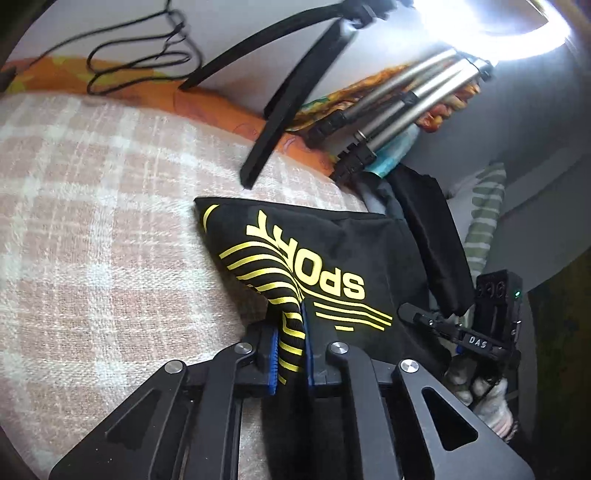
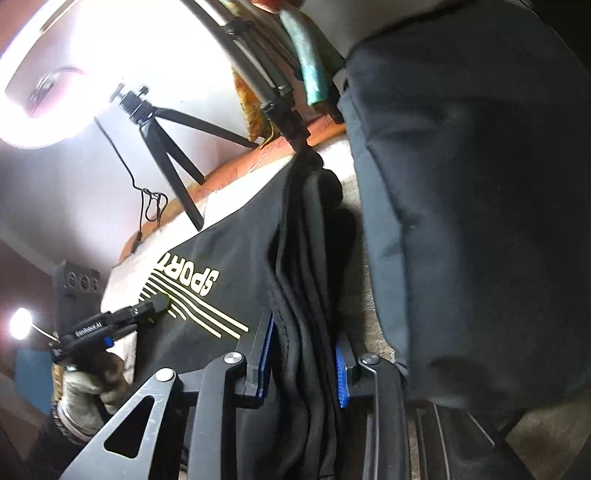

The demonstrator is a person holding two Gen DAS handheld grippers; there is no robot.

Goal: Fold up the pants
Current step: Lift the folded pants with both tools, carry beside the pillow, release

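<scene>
The black pants with yellow stripes and a "SPORT" print lie partly lifted over a pink and white checked blanket. My left gripper is shut on a striped edge of the pants. My right gripper is shut on a thick bunch of gathered black fabric of the pants. The right gripper also shows at the right of the left wrist view, and the left gripper at the left of the right wrist view, held by a gloved hand.
A black tripod and a silver folded tripod stand at the blanket's far edge with a ring light above. A black cable hangs on the wall. A large dark cloth fills the right of the right wrist view.
</scene>
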